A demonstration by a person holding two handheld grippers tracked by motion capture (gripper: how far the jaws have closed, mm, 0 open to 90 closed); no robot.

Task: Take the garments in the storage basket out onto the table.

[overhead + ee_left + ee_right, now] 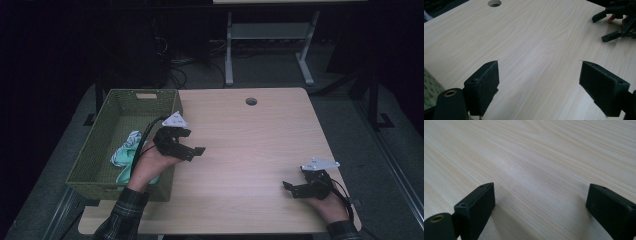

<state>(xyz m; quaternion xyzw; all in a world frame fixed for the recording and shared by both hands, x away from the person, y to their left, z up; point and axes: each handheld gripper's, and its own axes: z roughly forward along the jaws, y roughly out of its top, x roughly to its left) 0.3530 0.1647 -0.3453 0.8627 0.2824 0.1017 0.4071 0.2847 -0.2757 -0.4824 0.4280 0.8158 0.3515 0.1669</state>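
Note:
A green woven basket (100, 135) stands on the table's left side, with a mint and white cloth (127, 150) lying inside it. My left gripper (192, 145) hovers just right of the basket's rim, open, with nothing between its jaws. In the left gripper view the left gripper (539, 82) has bare wood between its pads, and the basket's edge (430, 90) shows at the lower left. My right gripper (290, 187) sits near the table's front right, open and empty. The right gripper (540, 207) looks down on bare tabletop, and it also appears at the top right (609, 25) of the left gripper view.
The light wood table (250, 145) has a round cable hole (251, 101) near its far edge. A white desk frame (270, 35) and cables stand on the dark floor beyond. Each forearm wears a plaid sleeve (125, 215).

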